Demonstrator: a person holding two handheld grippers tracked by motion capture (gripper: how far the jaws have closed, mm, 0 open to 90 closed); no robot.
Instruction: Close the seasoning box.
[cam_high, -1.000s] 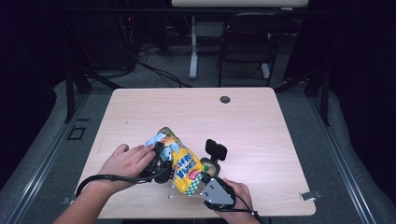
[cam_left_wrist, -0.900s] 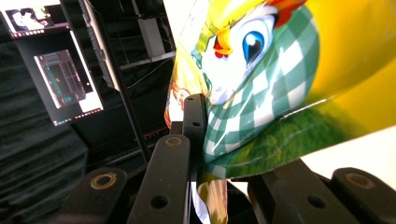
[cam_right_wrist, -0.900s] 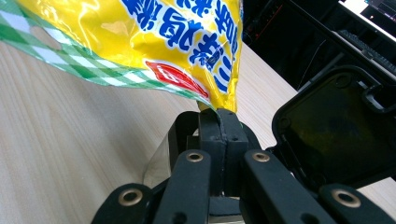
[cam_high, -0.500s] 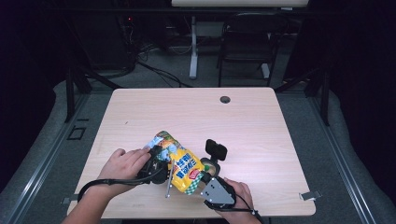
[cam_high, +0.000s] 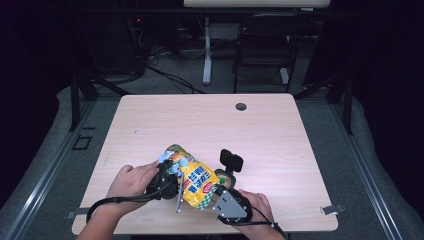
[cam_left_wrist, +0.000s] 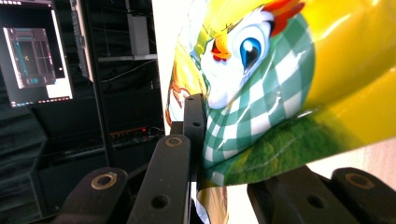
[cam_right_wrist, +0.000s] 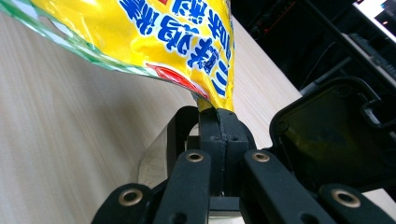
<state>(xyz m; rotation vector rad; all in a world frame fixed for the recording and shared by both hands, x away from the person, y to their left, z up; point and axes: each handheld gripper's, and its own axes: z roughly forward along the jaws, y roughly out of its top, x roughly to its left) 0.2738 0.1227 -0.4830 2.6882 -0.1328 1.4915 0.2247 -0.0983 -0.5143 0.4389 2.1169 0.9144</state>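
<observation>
You have the yellow snack bag (cam_high: 197, 182) pinched between both tools near the front edge of the wooden table (cam_high: 280, 135), a little left of its middle, and it hangs lifted off the surface between your hands. Your right gripper (cam_high: 220, 187) has its jaws pressed tight together on a corner of the bag — in the right gripper view the two black pads meet flat against each other with the yellow film and its blue lettering (cam_right_wrist: 187, 37) coming up out of them. Your left gripper (cam_high: 167, 180) has a hold on the opposite end: in the left gripper view one jaw stands against the green-checked part of the printed cartoon chicken (cam_left_wrist: 252, 70), and the bag's lower edge dips down between the two jaws, so the film is clamped there too, with the jaws standing narrow. Your left hand (cam_high: 131, 181) wraps the tool from the left, and your right hand (cam_high: 255, 202) sits at the table's front edge under the grey plate. A small dark round cap (cam_high: 241, 106) lies set in the table near its far edge, well apart from the bag
</observation>
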